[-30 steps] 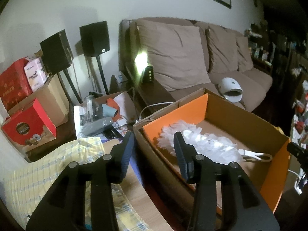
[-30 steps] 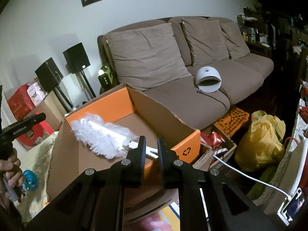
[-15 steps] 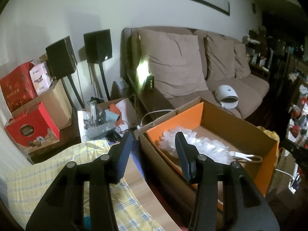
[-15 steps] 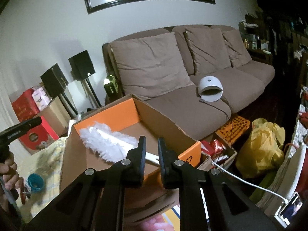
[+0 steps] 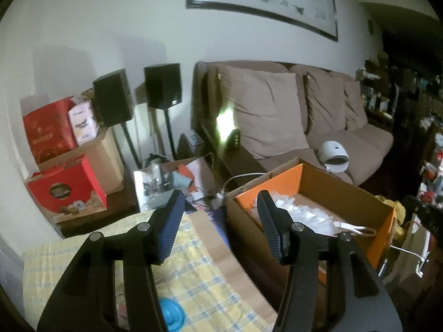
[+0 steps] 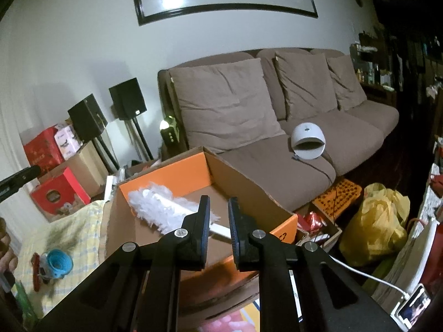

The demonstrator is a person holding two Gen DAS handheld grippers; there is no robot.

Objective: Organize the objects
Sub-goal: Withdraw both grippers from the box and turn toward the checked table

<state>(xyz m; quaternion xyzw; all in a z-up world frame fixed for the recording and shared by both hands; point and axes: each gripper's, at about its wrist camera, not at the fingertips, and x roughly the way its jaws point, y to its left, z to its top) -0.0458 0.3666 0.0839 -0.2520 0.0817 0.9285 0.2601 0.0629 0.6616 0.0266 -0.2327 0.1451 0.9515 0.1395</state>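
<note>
Two hand-held grippers in our hands, both empty. The left hand-held gripper [image 5: 221, 215] has its jaws spread wide, hovering above the yellow checked cloth [image 5: 193, 274] and the near left edge of the cardboard box [image 5: 249, 238]. The right hand-held gripper [image 6: 218, 215] has its jaws narrow, a slim gap between the pads, nothing pinched; it sits over the near side of the box [image 6: 121, 221]. We see the white duster [image 6: 157, 207] lying inside the box on its brown floor, fluffy head toward the far left orange wall, white handle [image 6: 221, 231] pointing near right and passing behind the right fingers, not touched by them as far as we can tell. In the left view the duster [image 5: 299, 210] shows with its loop handle [image 5: 357, 228] toward the right end of the box. A blue cup-like item [image 6: 58, 262] rests on the cloth, left of the box, well apart from both grippers; a red thing just beside it is too blurred to name. Behind the box: a brown sofa [image 6: 277, 127] with a white dome-shaped device [image 6: 308, 139] on its seat. Far left: two black speakers [image 5: 138, 94] on stands, red boxes [image 5: 63, 191] below them. A yellow bag [image 6: 379, 221] on the floor at right.
</note>
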